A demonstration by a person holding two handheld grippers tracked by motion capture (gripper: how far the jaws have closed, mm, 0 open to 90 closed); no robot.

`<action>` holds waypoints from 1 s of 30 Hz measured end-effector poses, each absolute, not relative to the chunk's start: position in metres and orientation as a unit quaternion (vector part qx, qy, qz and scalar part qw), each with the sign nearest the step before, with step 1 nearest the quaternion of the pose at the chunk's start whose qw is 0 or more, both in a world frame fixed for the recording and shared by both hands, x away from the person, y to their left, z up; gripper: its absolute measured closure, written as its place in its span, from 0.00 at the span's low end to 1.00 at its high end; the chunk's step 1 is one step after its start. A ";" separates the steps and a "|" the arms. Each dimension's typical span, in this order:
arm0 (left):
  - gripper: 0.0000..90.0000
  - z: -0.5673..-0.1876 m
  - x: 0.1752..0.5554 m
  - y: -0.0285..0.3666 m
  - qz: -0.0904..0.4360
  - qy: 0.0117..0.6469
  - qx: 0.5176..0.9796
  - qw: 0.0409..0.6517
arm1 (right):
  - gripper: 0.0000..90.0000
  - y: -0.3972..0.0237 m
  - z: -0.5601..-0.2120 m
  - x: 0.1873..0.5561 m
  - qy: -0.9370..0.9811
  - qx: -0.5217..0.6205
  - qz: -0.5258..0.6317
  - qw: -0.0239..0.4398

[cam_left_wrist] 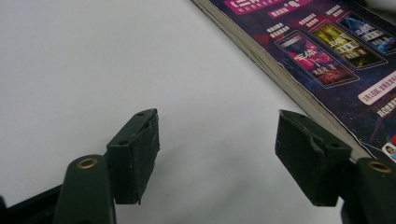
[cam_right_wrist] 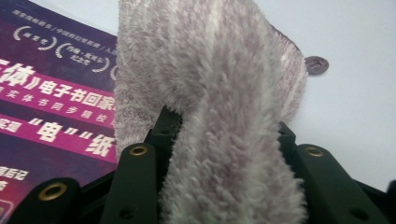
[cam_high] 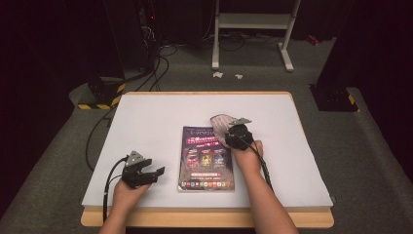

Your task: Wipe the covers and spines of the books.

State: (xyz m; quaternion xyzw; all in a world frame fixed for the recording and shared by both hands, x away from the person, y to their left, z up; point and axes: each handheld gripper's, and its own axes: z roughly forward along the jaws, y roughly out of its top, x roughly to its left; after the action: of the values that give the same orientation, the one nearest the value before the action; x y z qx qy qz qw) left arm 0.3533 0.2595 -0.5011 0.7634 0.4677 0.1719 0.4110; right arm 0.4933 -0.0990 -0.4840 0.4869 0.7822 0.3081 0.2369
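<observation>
On the book (cam_high: 206,157), right gripper (cam_right_wrist: 224,140) clamps a fuzzy cloth (cam_right_wrist: 210,84); left gripper (cam_left_wrist: 217,161) gapes empty

A white surface (cam_high: 146,122) with a wooden edge; beyond it a white metal stand (cam_high: 253,29), black cables (cam_high: 156,63)

I see a white-topped counter (cam_high: 146,126) on grey carpet (cam_high: 370,161); at twelve o'clock a white metal frame (cam_high: 253,22) stands in darkness, cables (cam_high: 156,63) at eleven.
</observation>
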 end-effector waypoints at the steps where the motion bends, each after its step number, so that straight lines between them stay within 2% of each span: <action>1: 0.34 -0.501 0.353 0.260 0.172 0.468 0.763 0.411 | 0.66 -0.099 -0.484 0.493 0.782 0.487 0.307 0.238; 13: 0.34 -0.501 0.354 0.258 0.172 0.466 0.765 0.410 | 0.67 -0.075 -0.487 0.492 0.788 0.470 0.317 0.243; 30: 0.34 -0.500 0.354 0.258 0.170 0.466 0.763 0.414 | 0.67 0.021 -0.487 0.488 0.825 0.400 0.338 0.212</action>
State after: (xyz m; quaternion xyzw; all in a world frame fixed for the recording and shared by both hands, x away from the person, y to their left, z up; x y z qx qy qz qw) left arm 0.3537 0.2583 -0.5004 0.7633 0.4663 0.1699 0.4136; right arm 0.4876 0.0205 -0.4873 0.3998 0.8252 0.3378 0.2123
